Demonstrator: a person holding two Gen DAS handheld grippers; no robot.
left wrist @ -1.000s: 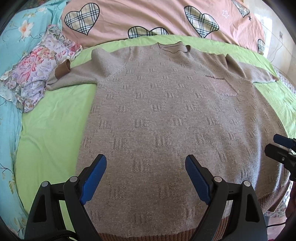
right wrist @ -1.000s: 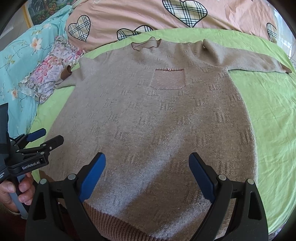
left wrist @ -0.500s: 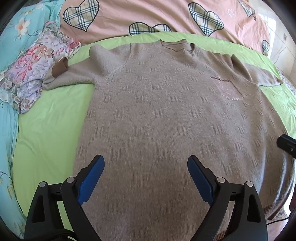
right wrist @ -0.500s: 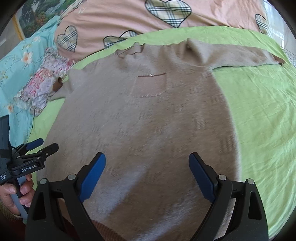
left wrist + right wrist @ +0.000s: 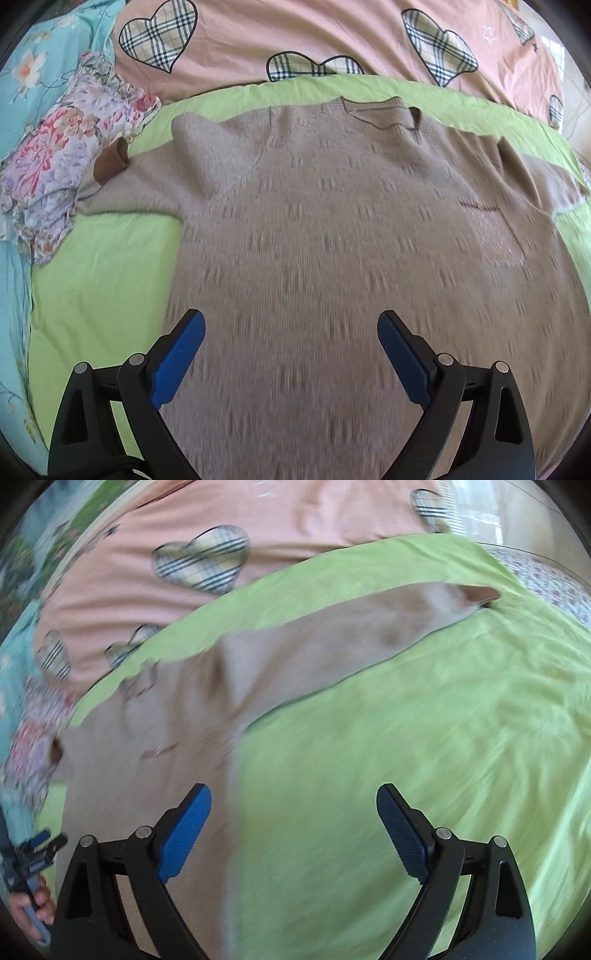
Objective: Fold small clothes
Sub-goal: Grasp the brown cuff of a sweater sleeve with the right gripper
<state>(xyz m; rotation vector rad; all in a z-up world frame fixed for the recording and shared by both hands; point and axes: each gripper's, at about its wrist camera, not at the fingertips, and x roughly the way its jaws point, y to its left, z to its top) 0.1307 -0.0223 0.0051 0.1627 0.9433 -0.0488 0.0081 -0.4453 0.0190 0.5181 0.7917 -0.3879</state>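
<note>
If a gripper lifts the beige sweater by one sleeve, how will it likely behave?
Probably floppy: the sweater lies limp on the green sheet, its sleeve creased, so the body would likely trail and drape. The thick-looking knit suggests some weight for its size. Its fuzzy surface should grip the pads rather than slip.

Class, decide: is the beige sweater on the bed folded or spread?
Spread: the sweater lies flat on the green sheet, both sleeves stretched outward, nothing doubled over.

Right hand-held gripper (image 5: 293, 830) swung from sweater (image 5: 155, 775) to green sheet (image 5: 424, 738), jaws closing, empty.
</note>
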